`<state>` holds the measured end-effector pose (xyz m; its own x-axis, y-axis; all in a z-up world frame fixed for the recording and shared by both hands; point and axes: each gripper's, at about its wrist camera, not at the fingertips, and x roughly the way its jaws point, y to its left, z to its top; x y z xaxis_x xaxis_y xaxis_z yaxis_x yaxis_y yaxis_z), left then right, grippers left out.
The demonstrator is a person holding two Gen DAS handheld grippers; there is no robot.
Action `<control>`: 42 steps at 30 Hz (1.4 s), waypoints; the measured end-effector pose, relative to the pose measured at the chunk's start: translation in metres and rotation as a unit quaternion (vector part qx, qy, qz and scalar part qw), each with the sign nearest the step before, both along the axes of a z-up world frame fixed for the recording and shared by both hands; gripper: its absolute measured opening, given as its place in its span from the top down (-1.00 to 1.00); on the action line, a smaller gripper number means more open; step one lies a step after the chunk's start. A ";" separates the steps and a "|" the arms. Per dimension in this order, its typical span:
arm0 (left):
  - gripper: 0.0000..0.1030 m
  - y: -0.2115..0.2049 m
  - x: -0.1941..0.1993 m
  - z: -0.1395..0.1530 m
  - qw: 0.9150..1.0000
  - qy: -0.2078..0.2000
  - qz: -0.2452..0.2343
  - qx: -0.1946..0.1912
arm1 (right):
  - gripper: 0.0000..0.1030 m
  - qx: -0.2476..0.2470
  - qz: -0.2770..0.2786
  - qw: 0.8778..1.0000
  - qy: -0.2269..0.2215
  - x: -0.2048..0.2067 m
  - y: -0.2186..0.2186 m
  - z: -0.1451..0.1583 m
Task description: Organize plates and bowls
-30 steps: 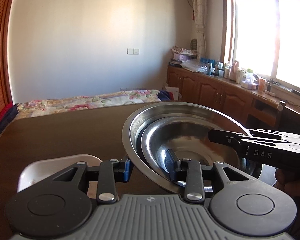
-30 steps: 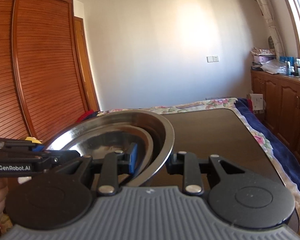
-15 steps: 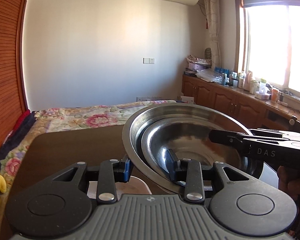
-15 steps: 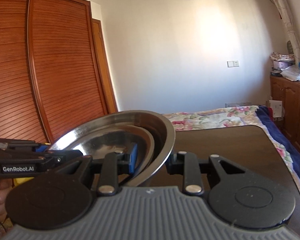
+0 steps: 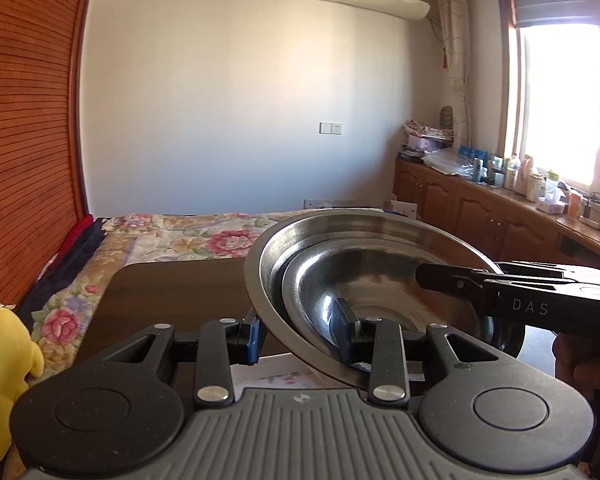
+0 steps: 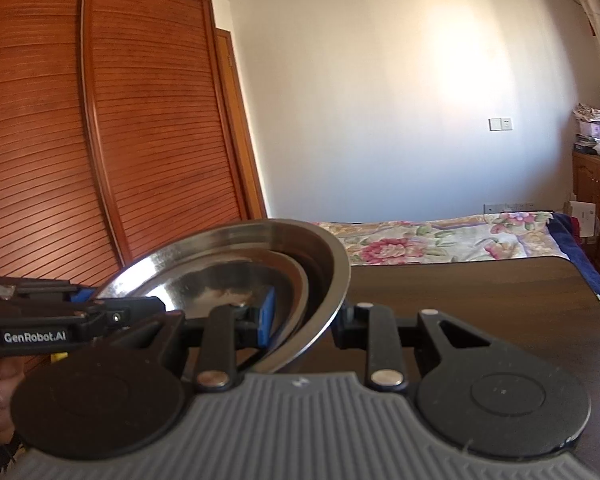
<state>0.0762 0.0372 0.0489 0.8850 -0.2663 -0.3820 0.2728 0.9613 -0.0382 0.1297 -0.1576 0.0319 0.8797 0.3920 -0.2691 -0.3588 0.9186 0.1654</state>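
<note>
Two nested steel bowls [image 5: 364,264] hang tilted above the dark table, a smaller bowl [image 5: 380,292] sitting inside the larger one. My left gripper [image 5: 298,338] is shut on their near left rim, one finger inside and one outside. My right gripper [image 6: 304,318] is shut on the opposite rim of the same steel bowls [image 6: 236,264]. The right gripper's black body [image 5: 532,304] reaches in from the right in the left wrist view. Under the bowls a white plate [image 5: 276,372] shows partly, mostly hidden.
The dark wooden table [image 6: 480,296] stretches ahead to a floral bedspread [image 6: 440,236]. A wooden slatted wardrobe [image 6: 100,140] stands at the left. A yellow plush toy [image 5: 0,356] sits at the table's left edge. A cluttered counter [image 5: 520,204] runs under the window.
Both grippers have risen and swung left together with the bowls held between them; the table has dropped in view and the white plate has slid under the bowls.
</note>
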 end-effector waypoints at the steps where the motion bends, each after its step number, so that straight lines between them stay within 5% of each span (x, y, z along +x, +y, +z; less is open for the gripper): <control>1: 0.28 0.003 0.000 -0.001 1.000 0.001 0.002 -0.001 | 0.41 -0.001 0.002 1.000 0.000 0.001 0.003 0.000; 26: 0.28 0.040 0.006 -0.059 0.997 0.062 0.040 -0.013 | 0.40 -0.037 0.018 0.997 0.059 0.012 0.044 -0.044; 42: 0.28 0.040 0.007 -0.068 0.996 0.074 0.041 -0.007 | 0.40 -0.037 0.018 0.996 0.073 0.012 0.045 -0.054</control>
<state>0.0832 0.0773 -0.0188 0.8381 -0.2017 -0.5069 0.1836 0.9792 -0.0860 0.1418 -0.1123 -0.0219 0.8146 0.3966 -0.4232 -0.3682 0.9174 0.1511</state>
